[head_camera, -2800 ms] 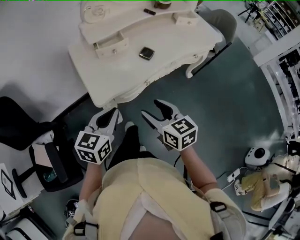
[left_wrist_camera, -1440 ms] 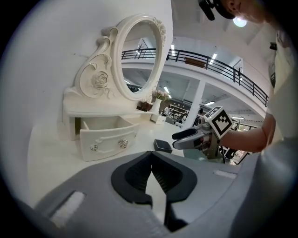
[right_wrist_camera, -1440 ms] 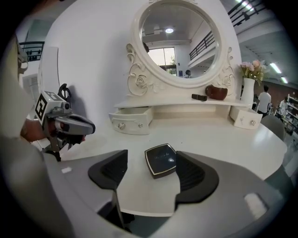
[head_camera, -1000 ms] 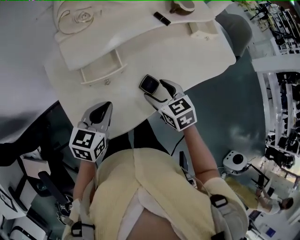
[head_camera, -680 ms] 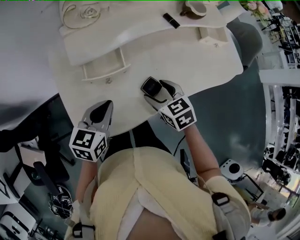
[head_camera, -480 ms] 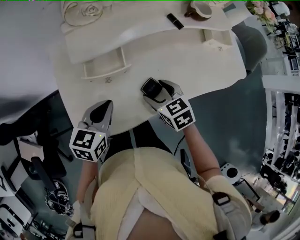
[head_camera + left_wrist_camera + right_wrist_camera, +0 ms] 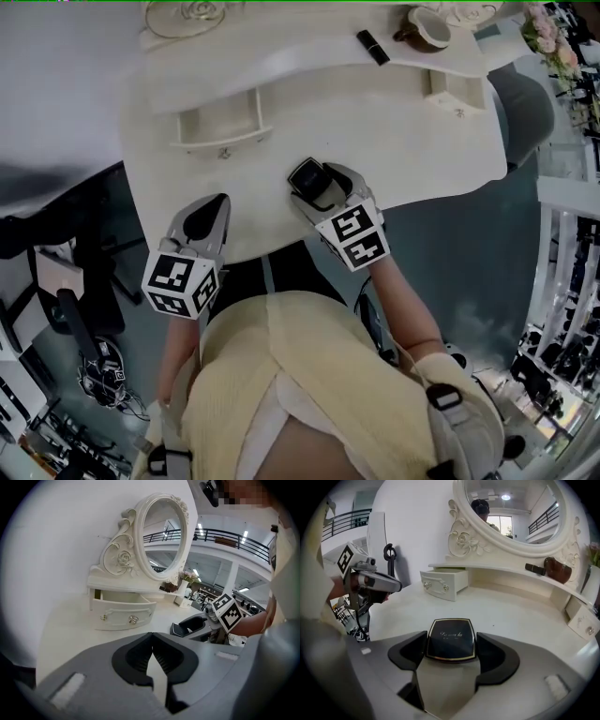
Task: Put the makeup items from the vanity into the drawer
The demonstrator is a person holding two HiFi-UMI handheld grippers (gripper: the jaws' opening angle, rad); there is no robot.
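Note:
A black compact [image 7: 306, 174] [image 7: 451, 637] with gold trim lies flat on the white vanity top [image 7: 394, 141]. My right gripper [image 7: 320, 184] [image 7: 451, 644] has its jaws against the compact's two sides, shut on it. My left gripper [image 7: 208, 215] [image 7: 153, 654] is shut and empty, over the vanity's near edge to the left. The small left drawer [image 7: 220, 127] [image 7: 123, 611] [image 7: 443, 584] stands pulled open behind both grippers. A black lipstick [image 7: 372, 47] [image 7: 534, 568] lies on the raised shelf.
An oval mirror [image 7: 164, 541] [image 7: 511, 508] rises behind the shelf. A brown pot [image 7: 429, 28] [image 7: 557, 570] sits next to the lipstick. A second small drawer [image 7: 448, 92] is at the vanity's right end. A black chair [image 7: 56, 272] stands on the floor to the left.
The person has stepped up to the vanity. The right gripper came forward to the compact, which now sits between its jaws. The left gripper stayed shut near the vanity's edge.

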